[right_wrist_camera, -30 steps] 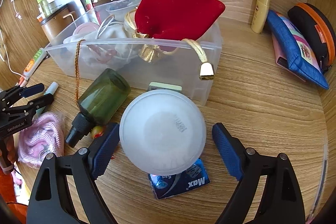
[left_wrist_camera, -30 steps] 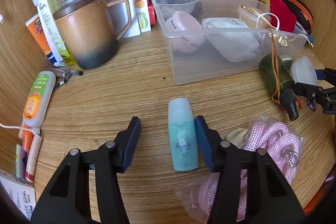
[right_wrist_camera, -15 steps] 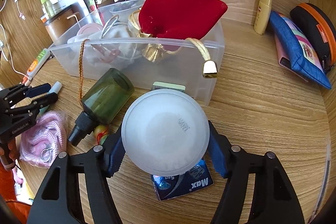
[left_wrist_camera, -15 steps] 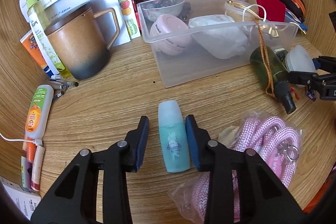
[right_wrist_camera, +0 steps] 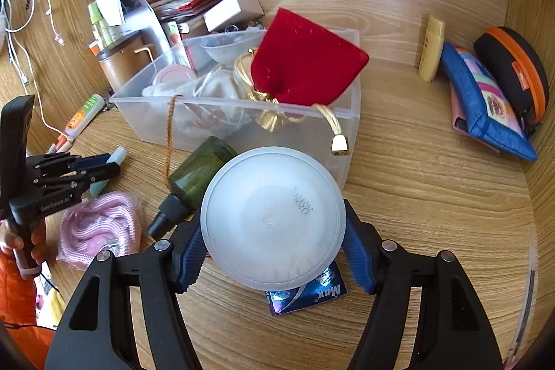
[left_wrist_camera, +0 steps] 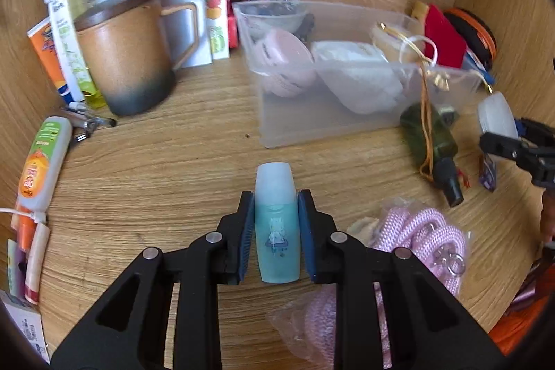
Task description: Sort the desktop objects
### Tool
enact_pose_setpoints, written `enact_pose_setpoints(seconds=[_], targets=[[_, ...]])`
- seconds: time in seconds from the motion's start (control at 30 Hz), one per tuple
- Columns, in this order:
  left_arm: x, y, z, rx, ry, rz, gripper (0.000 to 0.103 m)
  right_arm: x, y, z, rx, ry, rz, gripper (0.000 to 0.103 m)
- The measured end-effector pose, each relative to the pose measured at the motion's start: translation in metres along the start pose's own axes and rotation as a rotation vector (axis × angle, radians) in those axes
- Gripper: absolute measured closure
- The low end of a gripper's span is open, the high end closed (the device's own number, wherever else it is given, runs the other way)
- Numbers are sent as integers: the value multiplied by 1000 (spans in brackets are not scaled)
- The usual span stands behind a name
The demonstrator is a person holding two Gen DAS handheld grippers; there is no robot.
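Your left claw point(left_wrist_camera: 276, 229) is matte black plastic, its two fingers built as open triangular frames joined by round silver screws. Ribbed dark blue pads point(left_wrist_camera: 247, 233) line the inner faces of the fingers. Your right claw point(right_wrist_camera: 274, 257) has the same black frame and silver screws, with brighter blue ridged pads point(right_wrist_camera: 357, 257). In the right wrist view, the left claw's black body carries small white lettering that looks like "GenRobot.AI", above a black handle. Your left hand point(right_wrist_camera: 14, 245) shows bare skin on that handle, with a bright orange sleeve point(right_wrist_camera: 17, 297) below it.
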State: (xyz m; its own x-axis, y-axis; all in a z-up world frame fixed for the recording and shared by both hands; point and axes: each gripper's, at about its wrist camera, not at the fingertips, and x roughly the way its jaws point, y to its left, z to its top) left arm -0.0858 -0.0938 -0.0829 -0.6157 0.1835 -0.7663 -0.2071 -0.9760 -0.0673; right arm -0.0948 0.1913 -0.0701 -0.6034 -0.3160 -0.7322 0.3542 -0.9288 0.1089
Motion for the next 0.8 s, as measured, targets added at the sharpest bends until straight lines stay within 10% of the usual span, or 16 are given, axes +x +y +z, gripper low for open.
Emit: enact_pose_setpoints(seconds=[0.43, 0.8], targets=[[-27, 11, 11, -54, -99, -14, 79, -8, 9, 10, -22, -32, 6, 38], [-3, 20, 8, -76, 13, -45, 72, -6, 14, 13, -28, -28, 2, 38]])
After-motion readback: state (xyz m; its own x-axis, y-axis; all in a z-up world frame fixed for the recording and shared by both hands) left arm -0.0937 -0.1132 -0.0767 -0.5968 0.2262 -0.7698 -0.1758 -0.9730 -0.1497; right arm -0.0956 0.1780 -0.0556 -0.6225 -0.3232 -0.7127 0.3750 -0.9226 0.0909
